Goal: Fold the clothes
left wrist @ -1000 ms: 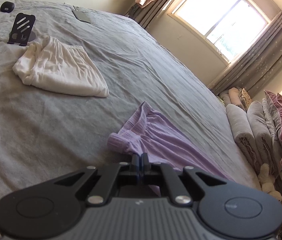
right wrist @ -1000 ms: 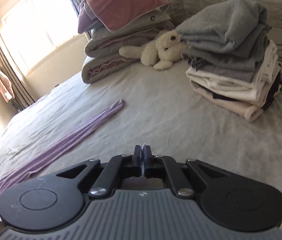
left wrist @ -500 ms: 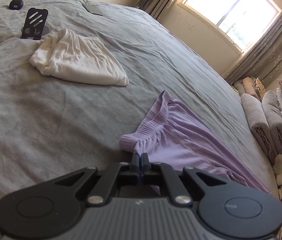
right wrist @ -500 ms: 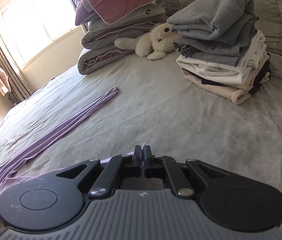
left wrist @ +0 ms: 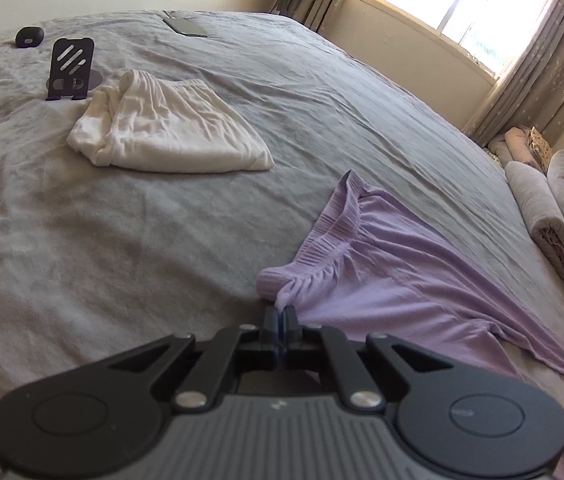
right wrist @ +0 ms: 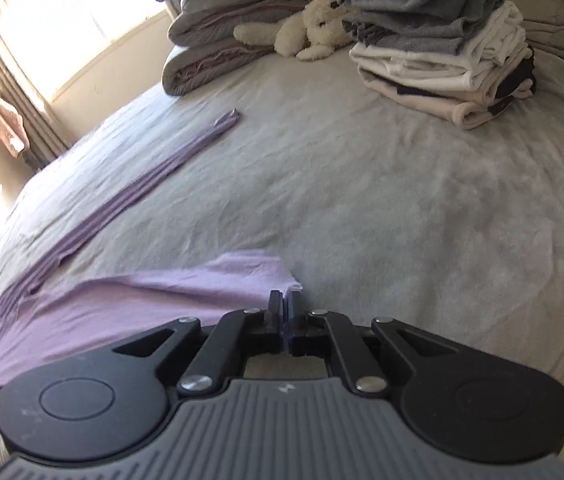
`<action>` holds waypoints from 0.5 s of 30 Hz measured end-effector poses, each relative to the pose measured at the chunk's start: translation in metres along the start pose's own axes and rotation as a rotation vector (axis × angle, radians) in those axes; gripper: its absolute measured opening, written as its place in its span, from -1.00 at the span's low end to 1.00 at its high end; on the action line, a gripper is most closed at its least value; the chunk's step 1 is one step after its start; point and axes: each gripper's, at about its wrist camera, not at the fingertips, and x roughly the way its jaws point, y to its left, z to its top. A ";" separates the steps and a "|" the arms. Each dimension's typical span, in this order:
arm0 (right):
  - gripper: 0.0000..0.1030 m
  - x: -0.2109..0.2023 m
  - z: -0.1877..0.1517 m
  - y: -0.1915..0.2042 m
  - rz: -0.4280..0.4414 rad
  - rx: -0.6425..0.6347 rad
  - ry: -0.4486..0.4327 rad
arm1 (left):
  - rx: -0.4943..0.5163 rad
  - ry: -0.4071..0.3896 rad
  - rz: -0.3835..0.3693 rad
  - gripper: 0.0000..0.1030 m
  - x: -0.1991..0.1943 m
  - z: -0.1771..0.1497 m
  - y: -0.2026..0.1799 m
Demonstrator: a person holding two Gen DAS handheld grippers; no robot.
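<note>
Left wrist view: the left gripper [left wrist: 281, 314] has its two black fingers pressed together on a pinched tuft of the lilac ribbed-waist knit garment [left wrist: 385, 272], gripped at the near end of the gathered waistband. From this hold the garment spreads away to the right across the grey bed cover [left wrist: 122, 248], its far hem lying flat towards the bed edge. Beyond it, well apart, lies a folded cream knit garment [left wrist: 166, 136], and just behind that stand a black slotted phone stand [left wrist: 70, 68] and a small dark rounded case [left wrist: 29, 37]. A flat dark rectangular device [left wrist: 185, 26] rests near the far edge of the bed. Rolled grey bedding [left wrist: 537, 208] lines the right side beneath a curtained window [left wrist: 461, 8].

Right wrist view: the right gripper [right wrist: 285, 312] is likewise closed down to a narrow slit, and a corner of the same lilac garment [right wrist: 130, 300] is caught between its fingertips. The cloth lies flat on the bed to the left of the gripper, and one long narrow lilac strip [right wrist: 154, 176] runs diagonally away towards the window. At the head of the bed a stack of folded grey, white and beige clothes [right wrist: 445, 44] stands beside a cream plush toy [right wrist: 313, 32] and a pile of folded quilts topped by a pink pillow [right wrist: 226, 28].
</note>
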 end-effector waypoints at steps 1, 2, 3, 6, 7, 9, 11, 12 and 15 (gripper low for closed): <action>-0.91 0.002 -0.001 0.000 -0.007 -0.020 0.013 | 0.006 0.009 0.004 -0.97 0.002 -0.001 -0.001; -0.89 -0.001 0.000 0.000 -0.008 -0.034 0.000 | 0.009 0.018 0.006 -0.97 0.004 -0.001 -0.002; -0.78 -0.004 0.000 0.000 -0.009 -0.049 -0.012 | 0.013 0.028 0.008 -0.97 0.005 -0.002 -0.003; -0.70 -0.014 0.011 -0.001 0.002 -0.081 -0.068 | -0.018 0.033 0.003 -0.95 0.005 -0.001 0.001; -0.59 -0.016 0.017 -0.002 0.010 -0.087 -0.085 | -0.029 0.034 0.001 -0.95 0.004 -0.001 0.003; -0.41 -0.006 0.032 -0.001 0.033 -0.114 -0.071 | -0.041 0.028 0.012 -0.95 0.003 0.000 0.003; -0.41 0.014 0.042 -0.001 0.070 -0.148 -0.021 | -0.058 0.024 0.020 -0.95 0.002 0.000 0.005; -0.41 0.024 0.046 0.000 0.084 -0.158 0.003 | -0.067 0.019 0.034 -0.95 0.001 0.001 0.007; -0.41 0.050 0.049 0.003 0.098 -0.169 0.058 | -0.093 -0.003 0.087 -0.95 -0.002 0.003 0.013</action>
